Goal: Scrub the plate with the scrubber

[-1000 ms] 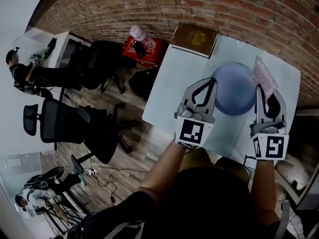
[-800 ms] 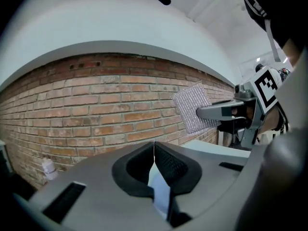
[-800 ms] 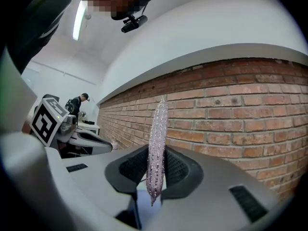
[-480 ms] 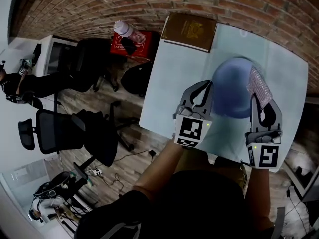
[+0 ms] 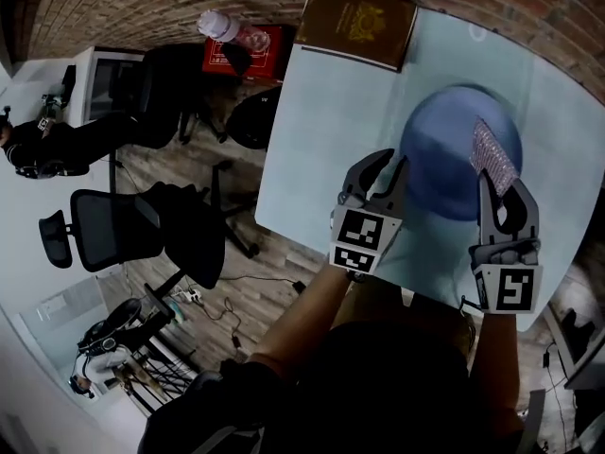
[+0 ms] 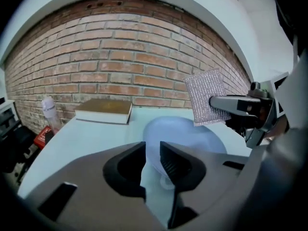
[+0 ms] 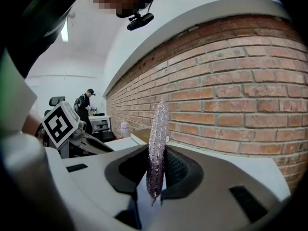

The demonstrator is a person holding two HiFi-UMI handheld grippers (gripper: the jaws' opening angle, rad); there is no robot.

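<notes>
A blue plate [image 5: 444, 164] lies on the pale table [image 5: 321, 130]. My left gripper [image 5: 389, 165] is at the plate's near left rim. In the left gripper view its jaws [image 6: 152, 160] stand almost together, with the plate's [image 6: 185, 131] rim in the narrow gap. My right gripper [image 5: 497, 189] is shut on a silvery mesh scrubber [image 5: 493, 156], which hangs over the right part of the plate. The scrubber [image 6: 204, 97] stands upright, edge-on between the right jaws [image 7: 156, 148]. Whether it touches the plate I cannot tell.
A brown book [image 5: 359, 25] lies at the table's far edge by the brick wall. Left of the table are a red box with a bottle [image 5: 236, 43] and black office chairs [image 5: 123, 230] on the wooden floor. A person [image 5: 38, 149] sits at a far desk.
My right gripper has carried the scrubber from beside the plate's right edge to over the plate. The left gripper has stayed at the plate's left rim.
</notes>
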